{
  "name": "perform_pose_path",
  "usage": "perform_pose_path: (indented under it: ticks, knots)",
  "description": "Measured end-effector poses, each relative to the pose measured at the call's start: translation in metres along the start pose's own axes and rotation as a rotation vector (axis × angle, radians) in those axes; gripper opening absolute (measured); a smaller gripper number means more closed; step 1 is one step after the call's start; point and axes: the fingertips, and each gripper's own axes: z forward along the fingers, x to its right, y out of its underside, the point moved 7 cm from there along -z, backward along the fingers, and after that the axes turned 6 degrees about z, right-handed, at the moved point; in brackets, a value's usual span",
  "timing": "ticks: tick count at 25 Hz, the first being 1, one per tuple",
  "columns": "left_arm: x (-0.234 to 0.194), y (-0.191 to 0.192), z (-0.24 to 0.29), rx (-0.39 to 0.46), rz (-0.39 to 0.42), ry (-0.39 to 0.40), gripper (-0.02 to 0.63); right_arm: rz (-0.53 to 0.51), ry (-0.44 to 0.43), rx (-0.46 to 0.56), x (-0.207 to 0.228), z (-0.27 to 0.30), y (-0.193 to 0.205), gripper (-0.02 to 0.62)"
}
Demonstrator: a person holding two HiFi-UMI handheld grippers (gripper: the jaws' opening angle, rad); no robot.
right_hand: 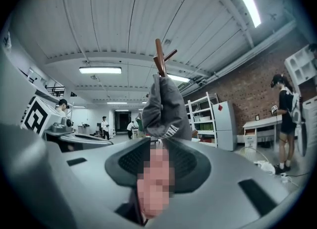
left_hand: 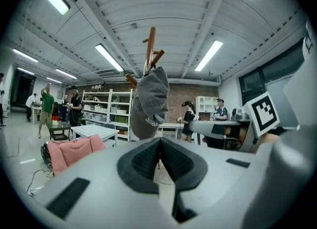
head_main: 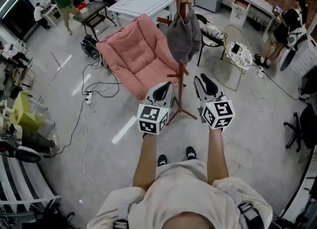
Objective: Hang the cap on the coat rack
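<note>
While the cap [head_main: 184, 32] hangs on the coat rack [head_main: 183, 4], both grippers hang near the rack's foot: the left gripper [head_main: 165, 86] closed and empty, the right gripper [head_main: 202, 80] spread wide, also empty.

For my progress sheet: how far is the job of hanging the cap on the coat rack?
Done: the grey cap hangs on the wooden coat rack. In hand: nothing; the left gripper and the right gripper are both empty, clear of it. Left: nothing that I can see.
</note>
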Motion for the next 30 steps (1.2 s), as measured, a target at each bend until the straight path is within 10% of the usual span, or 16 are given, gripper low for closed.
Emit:
perform_pose_path:
  ticks: [30]
  knots:
    - [0.000,0.011,-0.011,0.030,-0.023,-0.009,0.008,0.018,-0.013,-0.043,-0.008,-0.006,0.021,0.064]
